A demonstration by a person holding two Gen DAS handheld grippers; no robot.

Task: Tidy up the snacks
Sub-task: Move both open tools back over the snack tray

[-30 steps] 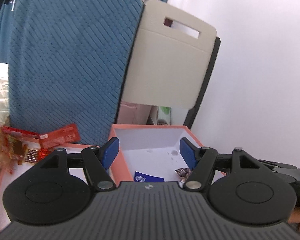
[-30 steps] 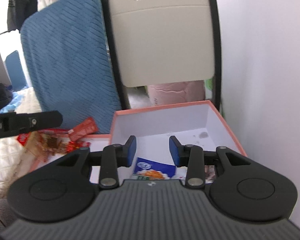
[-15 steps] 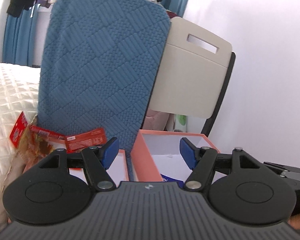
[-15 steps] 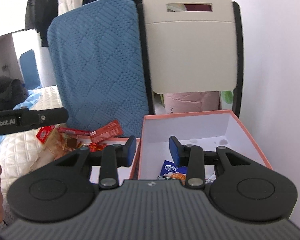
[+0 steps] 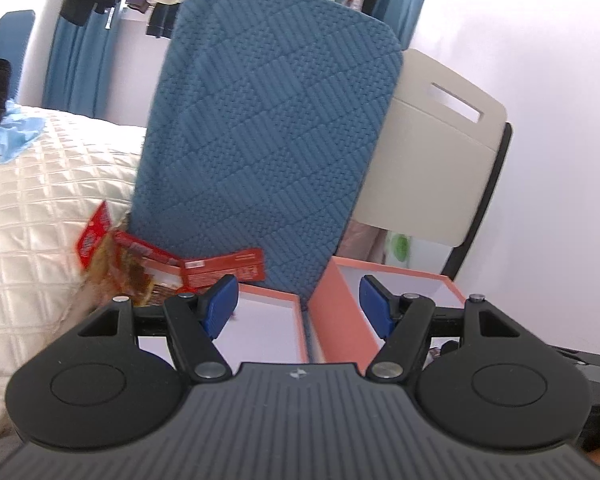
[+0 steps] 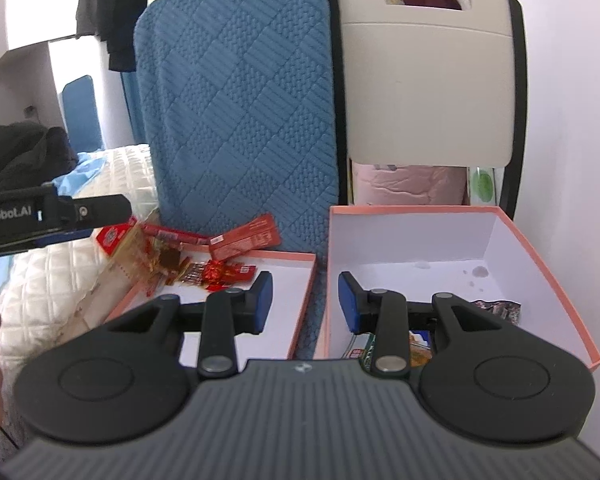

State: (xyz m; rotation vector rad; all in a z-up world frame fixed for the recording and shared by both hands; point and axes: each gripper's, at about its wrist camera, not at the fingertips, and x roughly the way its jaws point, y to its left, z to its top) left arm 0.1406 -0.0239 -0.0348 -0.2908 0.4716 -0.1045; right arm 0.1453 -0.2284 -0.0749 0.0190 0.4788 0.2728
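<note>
Both views have swung leftward since a second ago. Left wrist: left gripper (image 5: 296,306) spread wide, empty; red snack packets (image 5: 188,268) lie left of the deep box (image 5: 340,304). Approach them low.

Right wrist: right gripper (image 6: 305,300), jaws apart, holds nothing, hovering over the deep box's (image 6: 532,268) left wall; the blue cushion (image 6: 240,112) crowds behind.
</note>
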